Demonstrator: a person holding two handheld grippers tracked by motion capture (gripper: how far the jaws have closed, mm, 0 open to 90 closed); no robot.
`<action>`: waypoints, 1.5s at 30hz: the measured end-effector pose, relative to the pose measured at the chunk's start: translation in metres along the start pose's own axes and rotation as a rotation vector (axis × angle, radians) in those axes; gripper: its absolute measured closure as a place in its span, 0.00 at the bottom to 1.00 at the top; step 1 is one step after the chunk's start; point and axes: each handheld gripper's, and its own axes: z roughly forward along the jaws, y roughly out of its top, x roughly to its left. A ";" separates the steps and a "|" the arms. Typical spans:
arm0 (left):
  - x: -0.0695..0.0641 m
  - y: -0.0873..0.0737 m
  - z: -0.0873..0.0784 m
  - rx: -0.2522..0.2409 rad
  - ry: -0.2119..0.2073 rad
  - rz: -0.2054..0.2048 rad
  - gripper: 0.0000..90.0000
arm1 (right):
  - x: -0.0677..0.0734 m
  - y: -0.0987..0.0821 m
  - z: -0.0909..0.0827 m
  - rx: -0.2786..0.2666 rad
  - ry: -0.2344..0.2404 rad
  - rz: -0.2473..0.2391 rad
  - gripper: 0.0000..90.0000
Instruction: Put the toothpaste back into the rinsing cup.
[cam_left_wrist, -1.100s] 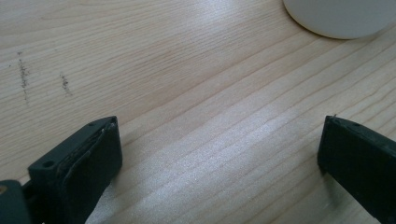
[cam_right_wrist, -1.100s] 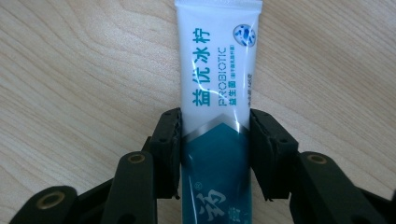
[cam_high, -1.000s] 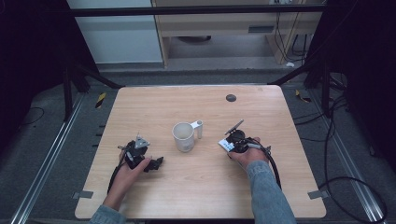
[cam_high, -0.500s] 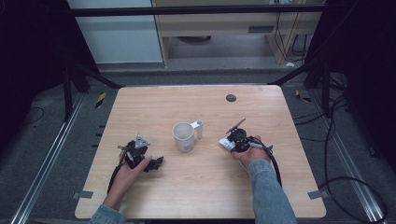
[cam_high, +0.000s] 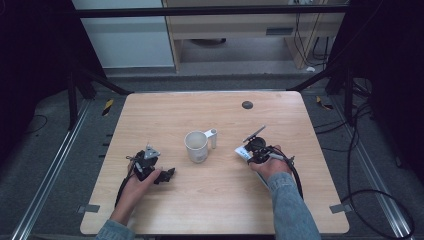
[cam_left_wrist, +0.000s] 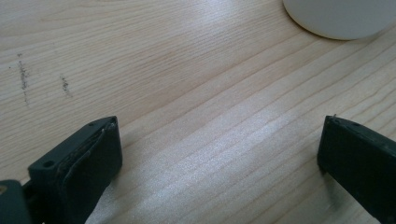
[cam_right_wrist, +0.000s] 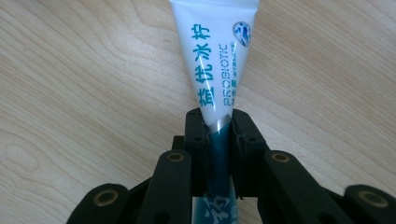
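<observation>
On the table: a white tube is lying flat on the wood, near the right side, and the right gripper is squeezing it.
Right gripper: its two black jaws have just been closing, and now they are pressing tight on the thin part of the tube, one jaw on each side.
Tube: it is white with blue-green writing and a small blue drop picture; in the right gripper view it is getting wider as it is going away from the jaws.
Right hand: in the high view the right gripper is sitting at the end of a blue sleeve, just to the right of the mug.
Mug: a white mug is standing upright in the middle of the table, with its handle pointing to the right.
Left gripper: the left gripper is resting low on the table, left of the mug; its jaws are standing wide apart with only bare wood between them.
Left gripper view: the round white bottom of the mug is peeking in at the top.
Far side: a small dark round spot is sitting on the wood near the back edge.
</observation>
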 end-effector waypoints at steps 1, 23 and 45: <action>0.000 0.000 0.000 0.000 0.000 0.000 0.00 | -0.001 0.000 -0.002 -0.008 0.003 -0.006 0.87; 0.000 0.000 0.000 0.000 0.002 -0.002 0.00 | -0.006 0.000 -0.039 -0.189 0.017 0.052 0.88; 0.000 0.000 0.000 0.000 0.002 -0.002 0.00 | 0.005 0.009 -0.053 -0.364 0.026 0.083 0.88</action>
